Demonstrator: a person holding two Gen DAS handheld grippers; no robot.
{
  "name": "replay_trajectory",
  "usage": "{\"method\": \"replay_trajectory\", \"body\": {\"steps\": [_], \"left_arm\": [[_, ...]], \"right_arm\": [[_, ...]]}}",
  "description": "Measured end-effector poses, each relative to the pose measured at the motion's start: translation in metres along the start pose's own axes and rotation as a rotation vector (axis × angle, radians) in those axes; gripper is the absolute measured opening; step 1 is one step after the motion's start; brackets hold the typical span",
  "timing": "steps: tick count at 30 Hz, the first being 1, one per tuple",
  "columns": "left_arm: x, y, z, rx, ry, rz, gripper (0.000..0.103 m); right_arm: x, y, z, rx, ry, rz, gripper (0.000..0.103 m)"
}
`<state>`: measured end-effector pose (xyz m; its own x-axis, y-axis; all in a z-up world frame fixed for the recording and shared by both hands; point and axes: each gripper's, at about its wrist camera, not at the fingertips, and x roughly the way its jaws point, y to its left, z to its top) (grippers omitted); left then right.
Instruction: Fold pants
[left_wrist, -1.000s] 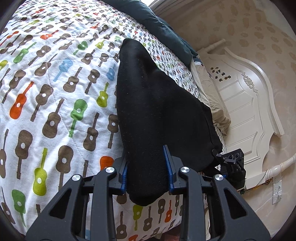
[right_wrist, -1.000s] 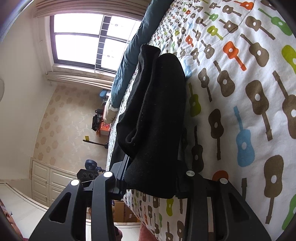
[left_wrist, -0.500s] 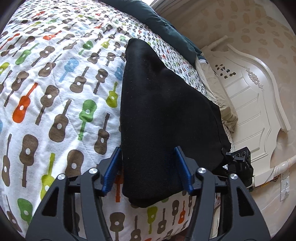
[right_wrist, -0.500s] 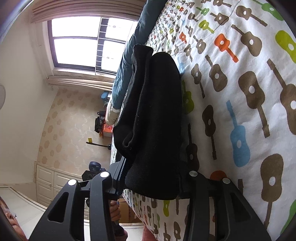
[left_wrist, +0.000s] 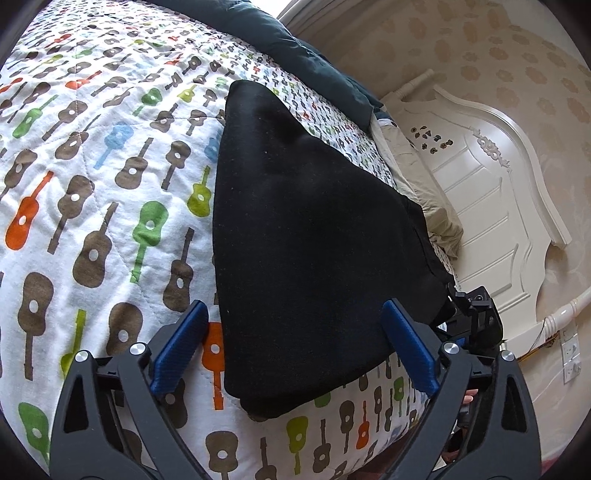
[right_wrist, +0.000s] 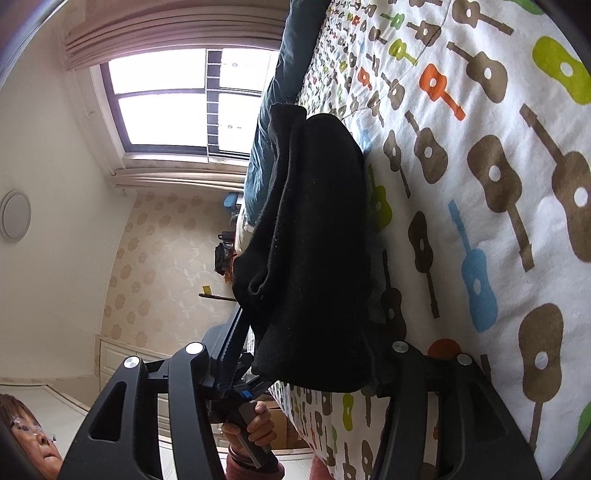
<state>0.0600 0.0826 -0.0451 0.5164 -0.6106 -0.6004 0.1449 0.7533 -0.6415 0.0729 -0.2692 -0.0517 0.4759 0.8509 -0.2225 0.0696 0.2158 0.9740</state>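
The black pants (left_wrist: 303, 221) lie folded in a thick stack on the guitar-print bedspread (left_wrist: 92, 177), near the bed's front edge. My left gripper (left_wrist: 295, 325) is open, its blue pads (left_wrist: 181, 345) spread wide on either side of the stack's near end without touching it. In the right wrist view the pants (right_wrist: 314, 240) fill the space between the fingers of my right gripper (right_wrist: 310, 354); the fingertips are hidden by the cloth. The right gripper's body also shows in the left wrist view (left_wrist: 476, 317) at the stack's right corner.
A dark blue blanket (left_wrist: 295, 48) lies along the far side of the bed. A beige pillow (left_wrist: 424, 195) and white headboard (left_wrist: 498, 206) are to the right. A window (right_wrist: 184, 103) and the person's hand (right_wrist: 255, 428) show in the right wrist view.
My left gripper has opened from a grip on the pants' near end and let the cloth drop onto the bed. The right gripper has barely moved.
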Motion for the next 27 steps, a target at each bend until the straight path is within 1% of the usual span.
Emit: {"method": "replay_trajectory", "body": {"steps": [3,6,10,13,15,16,18,20,21,24,27], "left_arm": [[-0.003,-0.001,-0.003,-0.007,0.0,0.018,0.095],[-0.008,-0.002,-0.009,-0.026,-0.003,0.038,0.096],[-0.016,-0.004,-0.02,-0.043,-0.014,0.08,0.096],[-0.02,-0.014,-0.03,-0.005,-0.022,0.157,0.096],[-0.023,-0.023,-0.038,0.044,-0.036,0.215,0.096],[-0.024,-0.027,-0.042,0.064,-0.045,0.237,0.096],[-0.025,-0.035,-0.049,0.1,-0.059,0.284,0.096],[-0.026,-0.041,-0.055,0.131,-0.074,0.328,0.096],[-0.026,-0.044,-0.057,0.148,-0.083,0.347,0.096],[-0.028,-0.05,-0.062,0.18,-0.11,0.407,0.096],[-0.029,-0.059,-0.066,0.208,-0.135,0.45,0.096]], "right_arm": [[-0.004,-0.001,-0.001,0.003,-0.011,0.008,0.055],[-0.013,-0.005,-0.004,0.002,-0.025,0.018,0.058],[-0.024,-0.007,-0.01,0.001,-0.048,0.017,0.059],[-0.034,-0.007,-0.017,-0.006,-0.066,0.002,0.059],[-0.039,-0.004,-0.024,-0.028,-0.077,-0.033,0.06],[-0.041,-0.001,-0.028,-0.041,-0.082,-0.049,0.062],[-0.043,0.005,-0.035,-0.074,-0.096,-0.101,0.065],[-0.044,0.015,-0.045,-0.128,-0.106,-0.183,0.071],[-0.043,0.019,-0.048,-0.154,-0.11,-0.224,0.073],[-0.033,0.036,-0.063,-0.254,-0.118,-0.416,0.077],[-0.022,0.049,-0.079,-0.355,-0.133,-0.541,0.081]]}}
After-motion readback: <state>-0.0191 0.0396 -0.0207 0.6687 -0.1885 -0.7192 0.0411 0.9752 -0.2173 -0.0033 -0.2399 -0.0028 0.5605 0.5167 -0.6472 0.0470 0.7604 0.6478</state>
